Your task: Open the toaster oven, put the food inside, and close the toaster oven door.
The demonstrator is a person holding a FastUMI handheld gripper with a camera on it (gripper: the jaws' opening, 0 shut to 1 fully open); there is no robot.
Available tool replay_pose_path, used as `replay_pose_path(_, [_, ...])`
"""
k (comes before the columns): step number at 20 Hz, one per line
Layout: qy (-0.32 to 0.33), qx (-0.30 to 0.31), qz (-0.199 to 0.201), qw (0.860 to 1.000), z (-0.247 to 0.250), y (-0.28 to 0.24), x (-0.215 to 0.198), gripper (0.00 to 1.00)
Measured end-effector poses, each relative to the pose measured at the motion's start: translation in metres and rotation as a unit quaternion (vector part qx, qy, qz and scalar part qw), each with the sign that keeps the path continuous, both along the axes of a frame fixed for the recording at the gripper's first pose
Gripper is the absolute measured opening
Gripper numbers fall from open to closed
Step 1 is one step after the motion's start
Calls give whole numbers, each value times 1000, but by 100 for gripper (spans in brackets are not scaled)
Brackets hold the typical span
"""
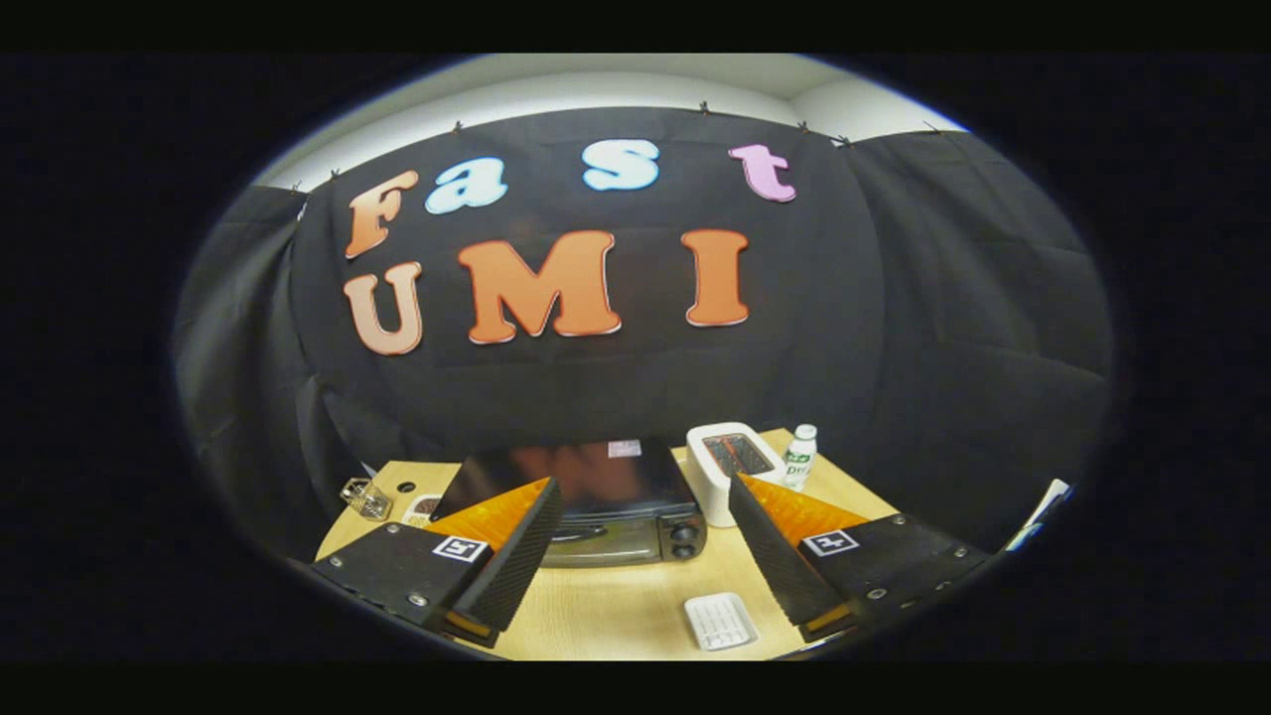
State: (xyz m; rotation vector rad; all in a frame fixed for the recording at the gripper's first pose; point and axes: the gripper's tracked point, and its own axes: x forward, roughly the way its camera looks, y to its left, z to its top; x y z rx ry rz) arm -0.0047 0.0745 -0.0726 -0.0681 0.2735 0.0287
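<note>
Far across the wooden surface (616, 606) sits the toaster oven (596, 501), its door shut. Both jaws of the gripper (640, 556) are wide open and hold nothing. That door looks hard and stiff, so its top handle seems best to pull.

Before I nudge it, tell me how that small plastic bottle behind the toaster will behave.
The bottle stands upright, tall and narrow, so a push near its cap would probably tip it. It looks like light plastic, likely to slide easily on the smooth wooden table. Once down, its round body may roll. The gripper is open, well short of it.
</note>
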Motion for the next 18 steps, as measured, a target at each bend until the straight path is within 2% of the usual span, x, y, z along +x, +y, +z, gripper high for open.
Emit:
replay_pose_path(8, [-48,-10,20,999,68,-63,-9,99])
replay_pose_path(14, [-52,-9,45,998,74,-95,-12,99])
replay_pose_path(18, [-53,-8,46,998,75,-114,-12,99])
